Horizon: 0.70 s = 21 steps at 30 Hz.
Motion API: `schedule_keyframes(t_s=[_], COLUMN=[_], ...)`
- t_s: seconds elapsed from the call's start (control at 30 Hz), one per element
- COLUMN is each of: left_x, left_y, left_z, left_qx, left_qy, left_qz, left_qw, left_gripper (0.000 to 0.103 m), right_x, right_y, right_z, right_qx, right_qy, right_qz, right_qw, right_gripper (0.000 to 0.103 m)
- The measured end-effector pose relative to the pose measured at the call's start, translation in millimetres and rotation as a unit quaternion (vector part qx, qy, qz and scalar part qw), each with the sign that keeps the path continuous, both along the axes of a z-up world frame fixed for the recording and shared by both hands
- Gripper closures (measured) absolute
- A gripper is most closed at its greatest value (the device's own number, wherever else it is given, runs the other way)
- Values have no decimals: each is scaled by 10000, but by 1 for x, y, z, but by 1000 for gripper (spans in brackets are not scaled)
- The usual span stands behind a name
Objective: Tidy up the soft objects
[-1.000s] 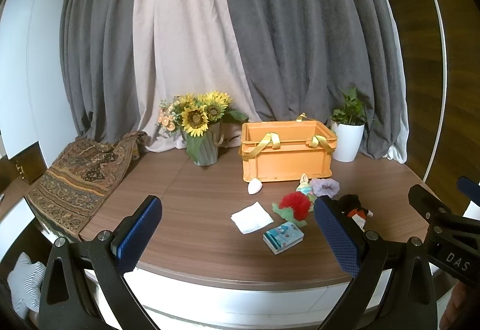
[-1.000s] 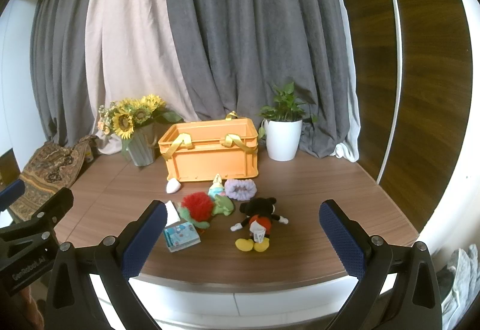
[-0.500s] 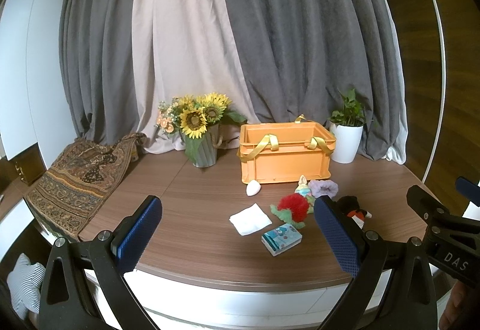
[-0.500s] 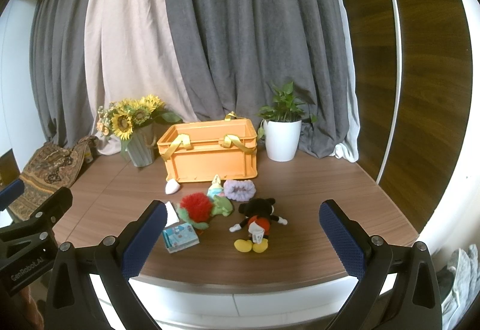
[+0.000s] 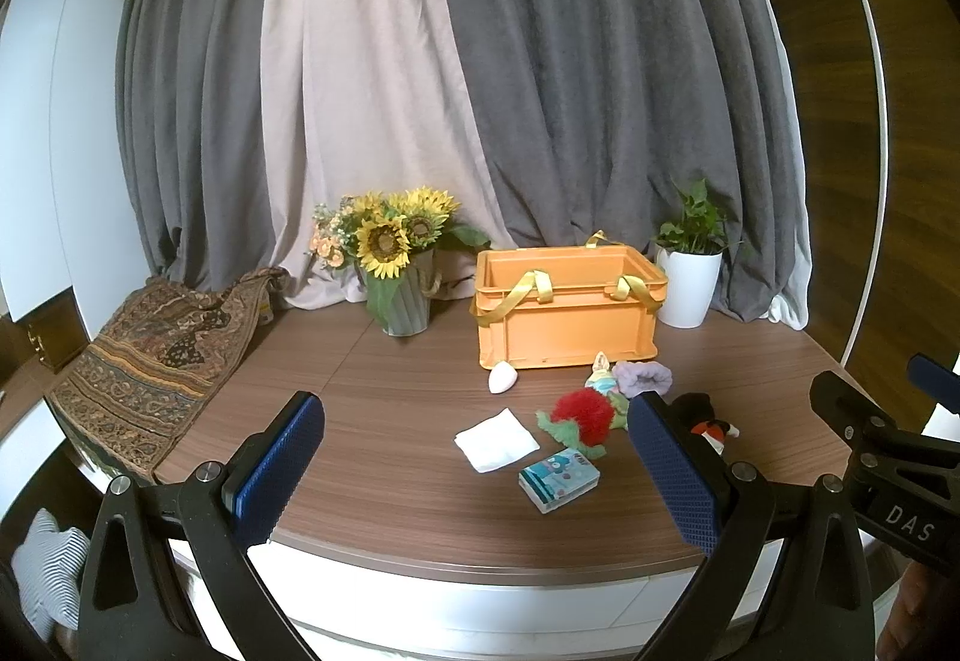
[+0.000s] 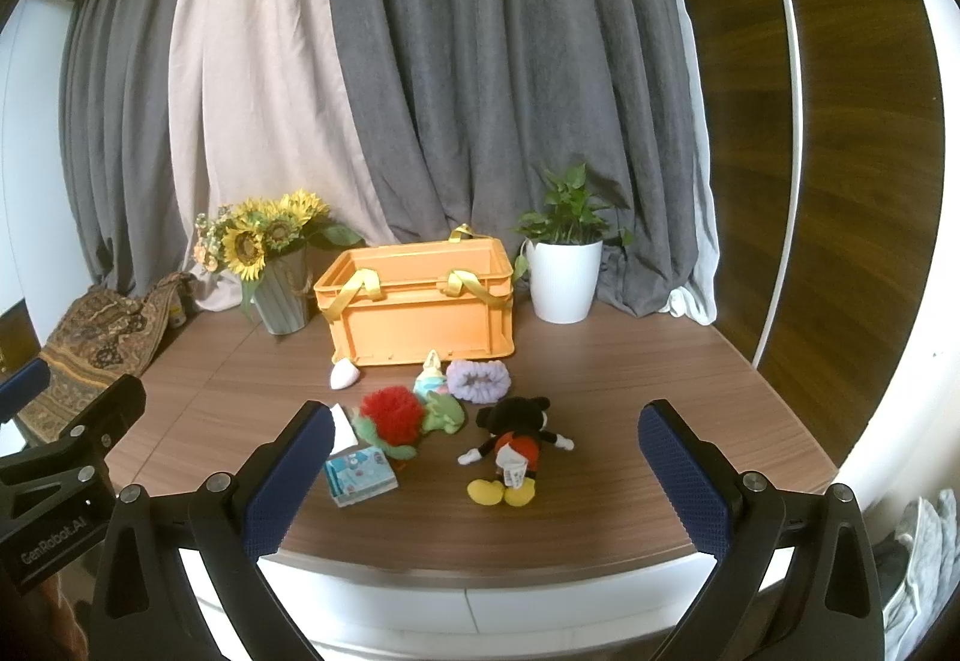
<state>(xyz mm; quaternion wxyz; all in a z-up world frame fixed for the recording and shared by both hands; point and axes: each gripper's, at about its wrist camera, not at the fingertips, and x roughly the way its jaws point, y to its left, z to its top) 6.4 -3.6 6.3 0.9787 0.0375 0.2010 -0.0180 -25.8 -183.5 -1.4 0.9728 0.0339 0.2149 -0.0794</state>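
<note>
An orange crate [image 6: 420, 310] [image 5: 567, 316] with yellow straps stands at the back of the wooden table. In front of it lie a Mickey Mouse plush [image 6: 513, 445], a red and green plush [image 6: 393, 415] [image 5: 579, 412], a purple scrunchie [image 6: 478, 379] [image 5: 642, 377], a small pastel plush [image 6: 431, 376], a tissue pack [image 6: 360, 475] [image 5: 558, 478], a white cloth [image 5: 497, 439] and a small white object [image 6: 344, 374] [image 5: 501, 377]. My left gripper [image 5: 474, 472] and right gripper [image 6: 486, 481] are both open and empty, held at the table's near edge, short of the objects.
A vase of sunflowers [image 5: 399, 271] stands left of the crate and a white potted plant [image 6: 564, 265] to its right. A patterned cloth [image 5: 150, 361] hangs over the table's left edge. Grey and beige curtains hang behind.
Both grippers have drifted slightly; the scene sits a little higher and further off in both views. Nothing on the table has moved.
</note>
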Motion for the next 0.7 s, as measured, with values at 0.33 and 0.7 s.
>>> schedule_keyframes(t_s=[0.33,0.7], left_x=[1,0], left_y=[-1,-2], left_z=[-1,-2], left_qx=[-5,-11], left_qy=[-6,-6], left_qz=[4,-3], left_qw=[10000,10000], left_gripper=[0,0], right_x=[0,-1], right_y=[0,0], right_z=[0,0], right_qx=[-1,-1], right_qy=[0,4], right_qz=[2,-5], right_qw=[10000,10000], right_gripper=[0,0])
